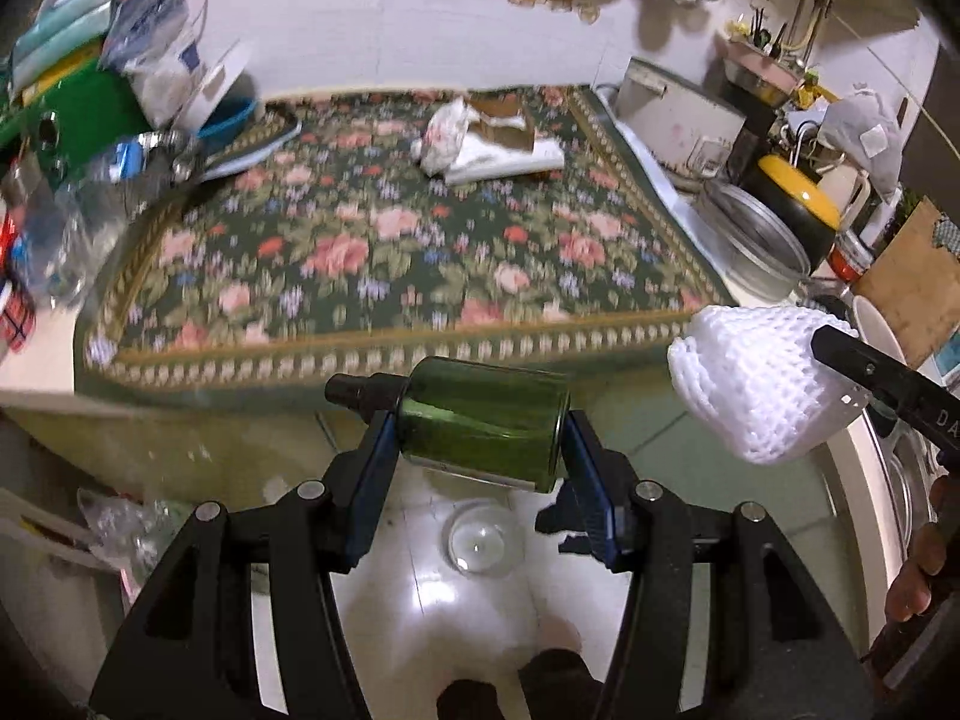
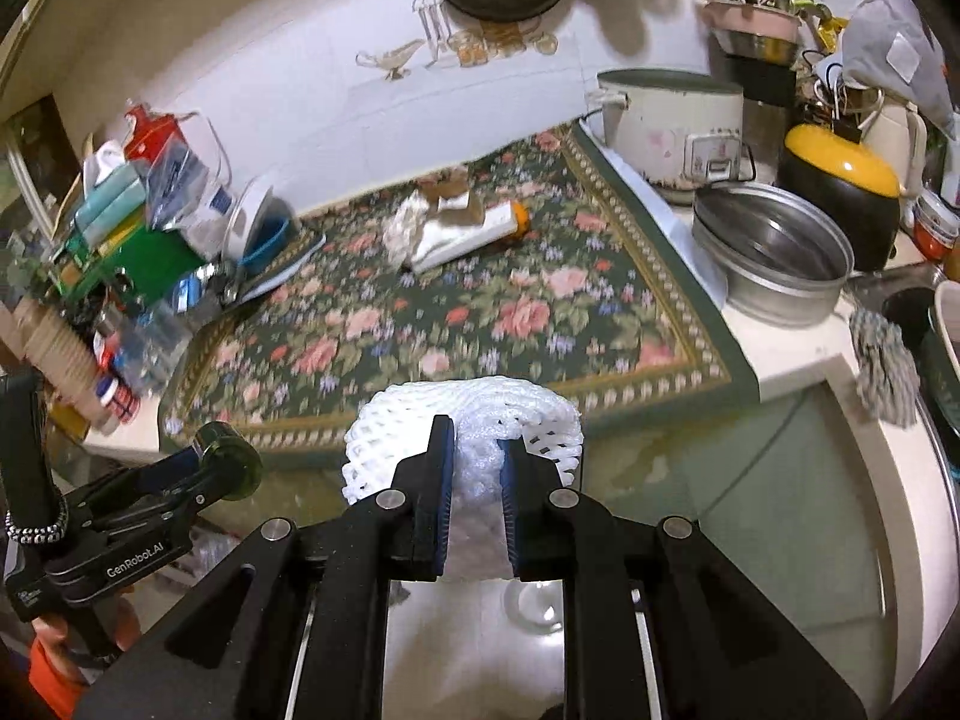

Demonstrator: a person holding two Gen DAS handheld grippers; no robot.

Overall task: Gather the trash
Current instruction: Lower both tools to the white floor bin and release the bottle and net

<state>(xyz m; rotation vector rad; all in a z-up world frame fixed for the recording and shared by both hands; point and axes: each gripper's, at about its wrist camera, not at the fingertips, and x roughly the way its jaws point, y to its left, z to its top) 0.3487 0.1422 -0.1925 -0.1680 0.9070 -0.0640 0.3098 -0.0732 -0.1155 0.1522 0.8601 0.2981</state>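
My left gripper [image 1: 480,429] is shut on a small green glass bottle [image 1: 483,420], held sideways with its black cap to the left, off the counter's front edge above the tiled floor. My right gripper [image 2: 477,468] is shut on a white foam fruit net [image 2: 468,420], also in front of the counter. In the left wrist view the foam net [image 1: 750,384] hangs at the right. The right wrist view has the green bottle [image 2: 231,459] at lower left. More trash lies at the back of the floral mat [image 1: 384,240]: a crumpled white wrapper [image 1: 441,135], torn cardboard [image 1: 501,120] and a white tube with an orange end [image 2: 480,228].
Clutter of bags, boxes and bottles [image 1: 78,90] fills the counter's left end. To the right stand a rice cooker [image 2: 669,126], a steel pot [image 2: 774,252] and a black and yellow pot [image 2: 840,180]. A clear glass bowl [image 1: 483,540] sits on the floor below.
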